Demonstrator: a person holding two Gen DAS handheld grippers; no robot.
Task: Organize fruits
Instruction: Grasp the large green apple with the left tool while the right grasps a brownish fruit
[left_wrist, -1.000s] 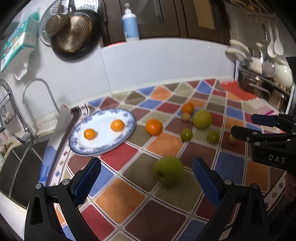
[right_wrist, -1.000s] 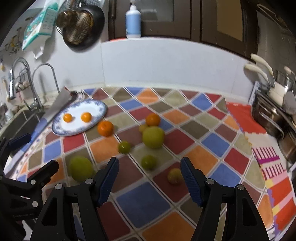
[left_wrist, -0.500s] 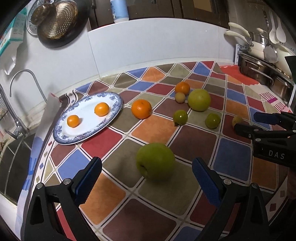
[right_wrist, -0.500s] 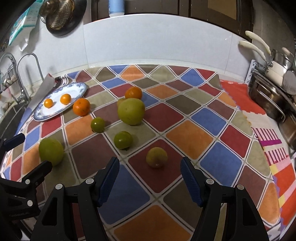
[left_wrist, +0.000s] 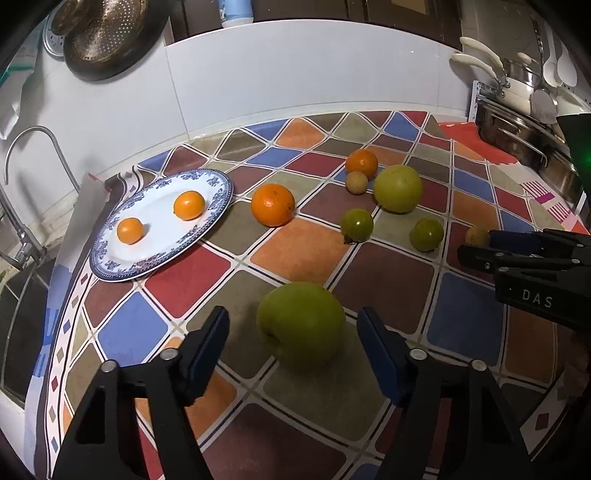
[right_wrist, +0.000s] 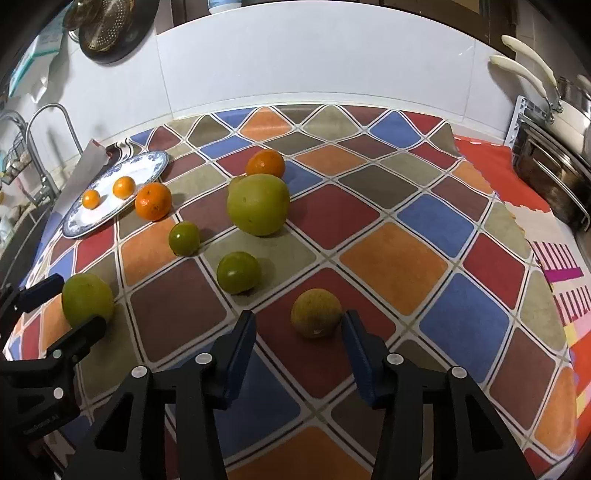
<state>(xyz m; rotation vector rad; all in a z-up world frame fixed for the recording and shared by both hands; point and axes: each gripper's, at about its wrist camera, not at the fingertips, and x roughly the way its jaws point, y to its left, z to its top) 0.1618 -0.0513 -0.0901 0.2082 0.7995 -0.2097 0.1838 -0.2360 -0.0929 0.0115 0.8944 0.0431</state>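
Note:
A big green apple (left_wrist: 301, 325) lies on the chequered cloth between the fingers of my left gripper (left_wrist: 291, 328). Its jaws are closing, and gaps still show on both sides. A small yellow-brown fruit (right_wrist: 316, 313) lies between the fingers of my right gripper (right_wrist: 298, 325), whose jaws are also closing. The right pad is almost at the fruit and the left pad is apart. A blue-rimmed plate (left_wrist: 110, 266) at the left holds two small oranges (left_wrist: 189, 205). Loose on the cloth are a larger orange (left_wrist: 272, 205), another green apple (left_wrist: 397, 188) and two small green fruits (left_wrist: 356, 224).
A sink with a tap (left_wrist: 22, 155) lies left of the plate. Steel pots on a rack (left_wrist: 517, 136) stand at the right. A white backsplash (left_wrist: 295, 74) closes the far side, with a colander (left_wrist: 107, 33) hanging on it.
Both grippers have sunk and come forward over their fruits. The jaws of each have narrowed around the fruit, the apple on the left and the small yellow-brown fruit on the right.

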